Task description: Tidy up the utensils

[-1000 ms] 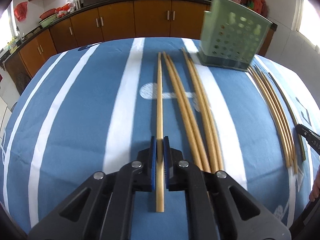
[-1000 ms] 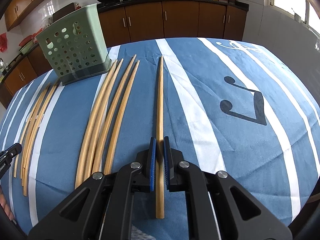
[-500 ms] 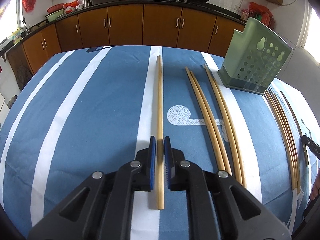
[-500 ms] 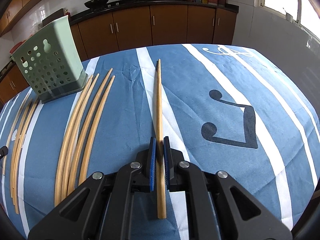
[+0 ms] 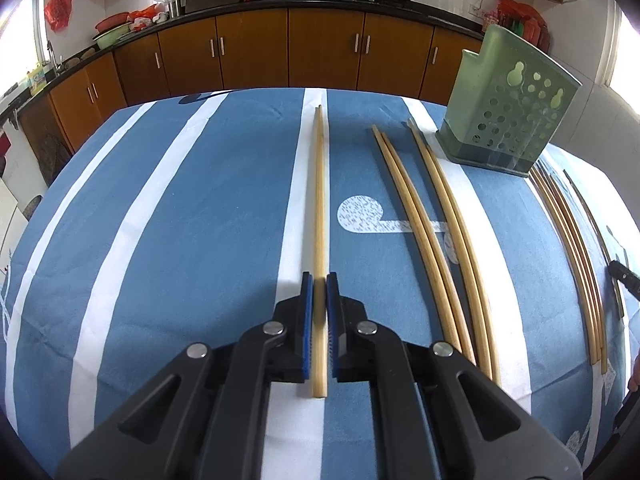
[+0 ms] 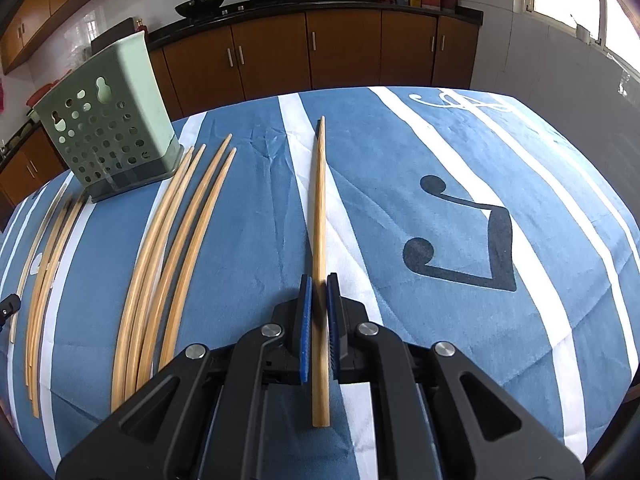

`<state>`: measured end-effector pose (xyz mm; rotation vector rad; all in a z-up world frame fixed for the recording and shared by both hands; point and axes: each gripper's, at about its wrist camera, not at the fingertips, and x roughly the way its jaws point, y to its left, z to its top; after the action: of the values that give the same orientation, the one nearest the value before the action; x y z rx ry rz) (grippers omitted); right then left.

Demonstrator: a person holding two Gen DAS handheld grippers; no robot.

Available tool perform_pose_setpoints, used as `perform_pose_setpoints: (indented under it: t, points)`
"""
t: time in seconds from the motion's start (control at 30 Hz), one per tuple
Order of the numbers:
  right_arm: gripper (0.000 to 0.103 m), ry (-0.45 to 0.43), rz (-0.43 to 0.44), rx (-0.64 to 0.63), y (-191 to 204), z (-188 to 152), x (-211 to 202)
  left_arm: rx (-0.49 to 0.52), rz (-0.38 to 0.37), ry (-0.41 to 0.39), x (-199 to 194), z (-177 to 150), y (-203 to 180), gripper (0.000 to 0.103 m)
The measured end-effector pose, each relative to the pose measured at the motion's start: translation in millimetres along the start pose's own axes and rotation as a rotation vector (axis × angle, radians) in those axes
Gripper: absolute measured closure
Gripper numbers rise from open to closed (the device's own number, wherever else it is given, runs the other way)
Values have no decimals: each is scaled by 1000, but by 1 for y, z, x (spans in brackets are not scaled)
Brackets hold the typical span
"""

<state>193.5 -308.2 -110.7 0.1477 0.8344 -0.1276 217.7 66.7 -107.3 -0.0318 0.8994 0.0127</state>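
Note:
My left gripper [image 5: 319, 278] is closing its jaws on a bamboo chopstick [image 5: 320, 184], which sits pinched between the blue pads and points away, just over the cloth. The right gripper [image 6: 319, 280] is shut on another chopstick [image 6: 319, 200], whose far tip casts a shadow on the cloth. A green perforated utensil holder [image 5: 508, 120] [image 6: 108, 128] stands upright at the back of the table. Two pairs of loose chopsticks [image 5: 436, 232] lie right of the left gripper. The same ones [image 6: 172, 248] lie left of the right gripper.
A blue tablecloth with white stripes [image 5: 160, 220] covers the table. Further thin chopsticks [image 5: 572, 240] [image 6: 44, 264] lie beyond the holder's side. Brown kitchen cabinets [image 5: 320, 52] run behind the table's far edge. A sliver of a person's hand [image 5: 634, 376] shows at the right edge.
Both held chopsticks have drawn sideways away from the loose ones, and shadows now show beside them. The holder sits further toward the outer side of each view.

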Motion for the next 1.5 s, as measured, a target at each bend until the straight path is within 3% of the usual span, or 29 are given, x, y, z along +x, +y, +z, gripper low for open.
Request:
perform_pose_setpoints:
  t: [0.17,0.53,0.67,0.73,0.8,0.83,0.97,1.03,1.07,1.23,1.5]
  points:
    - [95,-81,13,-13,0,6,-27,-2,-3,-11,-14,1,4,95]
    - [95,-195,40,-17,-1,23,-66,-24,-18,-166,-71,22,11,95]
    - [94,-118,50,-36,-1,20,-51,-14,-19,-184,-77,26,10,95]
    - [87,-59,33,-43,-4,12,-37,-16,-19,-174,-75,23,10,95]
    - [71,-3,25,-40,-9,5,-24,-24,-22,-160,-71,21,12,95]
    - [70,22,29,-37,-11,1,-18,-26,-23,-156,-70,19,12,95]
    - [72,72,9,-54,-14,-11,-7,-27,-23,-148,-68,17,13,95]
    - [83,61,16,-76,-11,-13,-8,-27,-23,-150,-68,17,12,95]
    - [95,63,25,-83,-9,-14,-8,-26,-23,-153,-68,17,12,95]
    - [96,22,35,-67,-9,-9,-17,-23,-24,-172,-75,20,10,95]
    - [96,-144,74,-27,-18,21,-66,-25,-26,-239,-97,30,11,95]
